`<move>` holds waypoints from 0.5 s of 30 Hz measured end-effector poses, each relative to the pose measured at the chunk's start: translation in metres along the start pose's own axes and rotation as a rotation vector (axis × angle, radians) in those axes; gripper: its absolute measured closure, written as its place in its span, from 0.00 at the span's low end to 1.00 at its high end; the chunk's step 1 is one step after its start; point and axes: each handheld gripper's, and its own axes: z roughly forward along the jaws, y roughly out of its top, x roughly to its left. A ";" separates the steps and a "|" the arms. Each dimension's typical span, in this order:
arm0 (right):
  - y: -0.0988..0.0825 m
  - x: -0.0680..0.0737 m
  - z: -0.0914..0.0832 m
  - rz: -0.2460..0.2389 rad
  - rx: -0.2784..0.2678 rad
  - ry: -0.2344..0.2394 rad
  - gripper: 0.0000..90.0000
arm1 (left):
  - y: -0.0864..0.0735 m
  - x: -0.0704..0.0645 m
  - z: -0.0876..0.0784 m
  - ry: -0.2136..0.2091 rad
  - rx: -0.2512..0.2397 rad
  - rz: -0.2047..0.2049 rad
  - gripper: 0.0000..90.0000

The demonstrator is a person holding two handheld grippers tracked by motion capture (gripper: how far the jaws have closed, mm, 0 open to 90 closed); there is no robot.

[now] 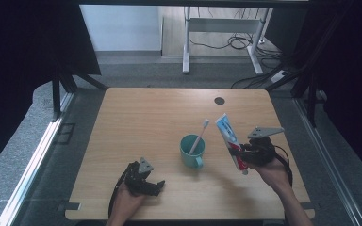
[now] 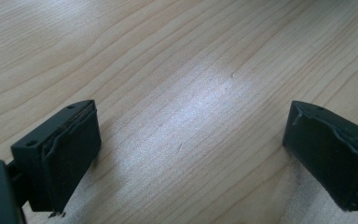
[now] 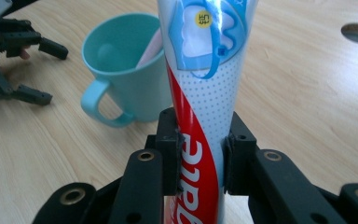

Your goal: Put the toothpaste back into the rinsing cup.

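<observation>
Toothpaste tube (image 3: 200, 116) pinched between our right gripper (image 3: 200, 154) fingers, mug (image 3: 126, 74) just beyond; left gripper (image 2: 191, 154) fingers open, empty. We risk the slick tube slipping or knocking the mug.

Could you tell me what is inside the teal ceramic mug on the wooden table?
The teal ceramic mug holds a white and pink plastic toothbrush, standing tilted with its bristled head above the rim. Its lower end and the mug's bottom are hidden by the mug's wall.
</observation>
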 end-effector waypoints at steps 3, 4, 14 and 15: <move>0.004 0.003 0.001 -0.005 -0.011 0.009 0.80 | 0.000 0.000 0.000 0.000 0.000 0.000 0.04; 0.006 0.003 0.001 -0.010 -0.013 0.010 0.80 | 0.000 0.000 0.000 0.000 0.000 -0.001 0.04; 0.023 0.014 0.007 -0.037 -0.042 0.033 0.80 | 0.000 0.000 0.000 0.000 0.001 0.001 0.04; 0.023 0.014 0.007 -0.037 -0.042 0.033 0.80 | 0.000 0.000 0.000 0.000 0.001 0.000 0.04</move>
